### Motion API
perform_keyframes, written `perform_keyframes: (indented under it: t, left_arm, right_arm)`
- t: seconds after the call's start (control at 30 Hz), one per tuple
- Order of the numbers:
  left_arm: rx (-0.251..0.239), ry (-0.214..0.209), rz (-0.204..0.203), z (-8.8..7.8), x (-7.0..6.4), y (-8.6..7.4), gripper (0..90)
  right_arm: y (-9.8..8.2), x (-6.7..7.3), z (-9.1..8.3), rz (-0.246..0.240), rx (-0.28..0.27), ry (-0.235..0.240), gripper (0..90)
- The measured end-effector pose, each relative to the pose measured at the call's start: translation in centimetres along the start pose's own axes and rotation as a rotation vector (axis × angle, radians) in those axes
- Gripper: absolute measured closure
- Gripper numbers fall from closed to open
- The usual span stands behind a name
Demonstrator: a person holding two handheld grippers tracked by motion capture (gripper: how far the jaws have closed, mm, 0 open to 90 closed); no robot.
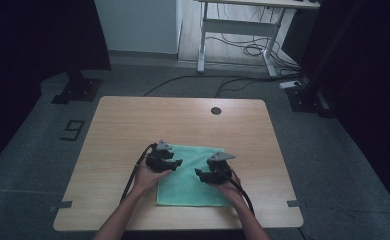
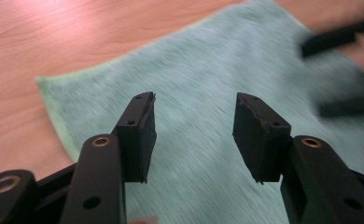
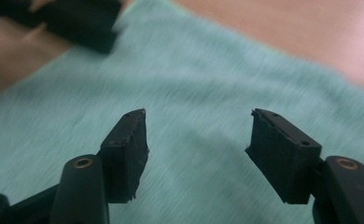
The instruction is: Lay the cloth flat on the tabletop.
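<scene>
Two hand-held grippers, the left hand-held gripper [image 1: 177,162] and the right hand-held gripper [image 1: 199,173], hang over the green cloth [image 1: 190,187] lying flat near the tabletop's [image 1: 133,120] front edge, jaws apart and empty, probably poised to pinch it.

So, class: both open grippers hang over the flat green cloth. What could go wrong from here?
1. The left gripper and right gripper point at each other over the cloth, so they might collide.
2. The cloth lies flat on the table; open jaws may scrape wood or pinch too little fabric.
</scene>
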State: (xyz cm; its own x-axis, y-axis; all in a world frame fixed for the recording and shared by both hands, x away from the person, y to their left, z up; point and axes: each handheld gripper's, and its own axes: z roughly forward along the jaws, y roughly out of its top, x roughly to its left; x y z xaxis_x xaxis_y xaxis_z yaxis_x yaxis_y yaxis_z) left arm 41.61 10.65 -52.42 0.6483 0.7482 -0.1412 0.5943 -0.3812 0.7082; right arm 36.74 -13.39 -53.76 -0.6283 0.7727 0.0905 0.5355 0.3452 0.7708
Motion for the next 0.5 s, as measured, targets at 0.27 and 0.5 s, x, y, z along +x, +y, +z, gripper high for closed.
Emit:
perform_keyframes:
  t: [0.27,0.5]
  left_arm:
    - [0.029,0.004,-0.091,1.4,2.2,-0.2,49.9]
    - [0.014,-0.018,-0.136,1.6,3.4,0.1,50.3]
  right_arm:
    - [-2.3,1.3,-0.6,-0.049,0.049,-0.037,30.9]
    - [-2.6,0.1,-0.8,-0.036,0.028,-0.060,30.9]
